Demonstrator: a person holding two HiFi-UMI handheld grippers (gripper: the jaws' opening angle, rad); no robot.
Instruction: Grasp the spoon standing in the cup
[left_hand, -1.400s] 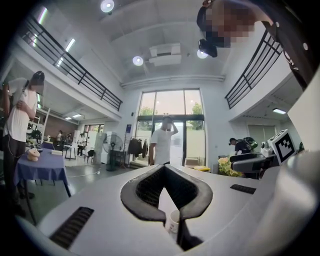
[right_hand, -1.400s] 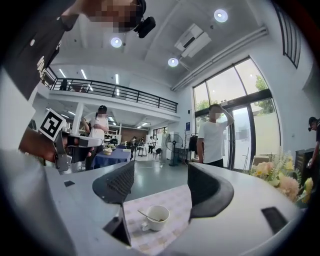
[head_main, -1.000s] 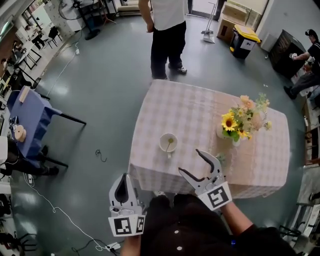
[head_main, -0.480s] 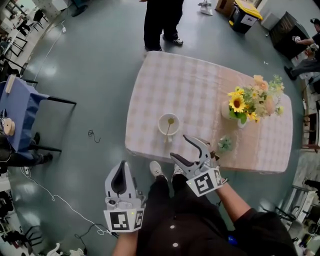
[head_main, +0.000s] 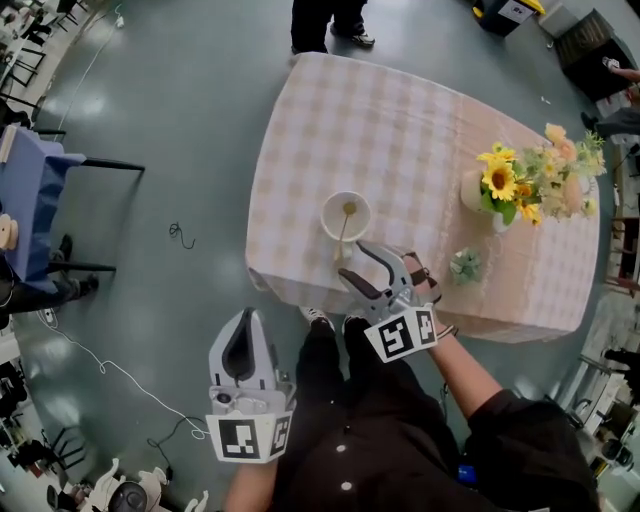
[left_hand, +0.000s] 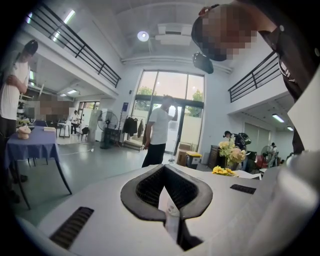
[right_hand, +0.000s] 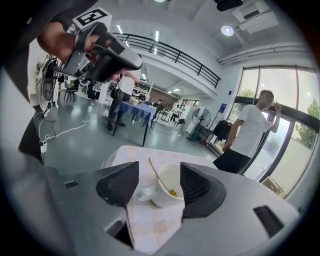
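Upright but leaning, the spoon (head_main: 344, 232) stands with its bowl end down inside the white cup (head_main: 346, 215). Its thin handle slants over the rim toward the near edge of the table (head_main: 400, 120). In the right gripper view the spoon (right_hand: 159, 175) runs on a diagonal, the handle rising up and to the left out of the cup (right_hand: 167, 187) and the low end sunk by something yellowish at the bottom. The cup sits on the checked cloth near the table's front edge, well apart from the flower vase (head_main: 520, 185) toward the right side.

The right gripper (head_main: 352, 262) hangs just short of the cup, pointing at it, with its jaws spread wide but closing. Its own view shows the right gripper (right_hand: 157, 185) framing cup and spoon in the gap between the two dark pads. Neither pad touches them, so nothing is gripped.

The left gripper (head_main: 245, 318) is low at the person's left, off the table and over the floor. Seen in its own view, the left gripper (left_hand: 164, 167) has its jaws pressed together with nothing between them.

A person (head_main: 330, 20) stands at the table's far end.
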